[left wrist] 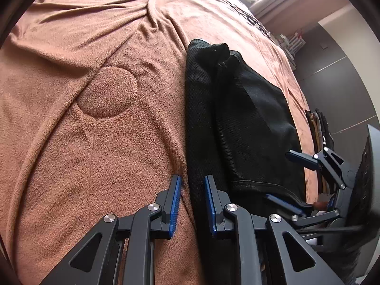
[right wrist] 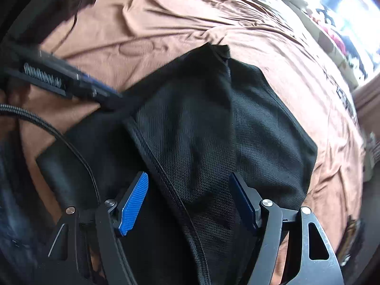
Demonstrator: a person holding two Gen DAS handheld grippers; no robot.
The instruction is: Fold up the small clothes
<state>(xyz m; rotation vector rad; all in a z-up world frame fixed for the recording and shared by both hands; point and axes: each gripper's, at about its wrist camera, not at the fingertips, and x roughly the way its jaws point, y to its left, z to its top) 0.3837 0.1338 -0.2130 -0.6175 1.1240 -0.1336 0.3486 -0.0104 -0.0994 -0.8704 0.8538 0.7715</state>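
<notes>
A black mesh garment lies partly folded on a brown fleece blanket, one layer lapped over another with a stitched hem showing. My left gripper is open with a narrow gap, and the garment's left edge lies between its blue pads. In the right wrist view, blurred, the left gripper touches the cloth's upper-left edge. My right gripper is wide open low over the near end of the garment, hem running between its fingers. From the left it shows as the right gripper at the garment's right edge.
The blanket is wrinkled and has a round embossed patch. The bed edge drops to a dark tiled floor on the right, where hanging clothes stand. A braided cable crosses the left side. A bright window is far right.
</notes>
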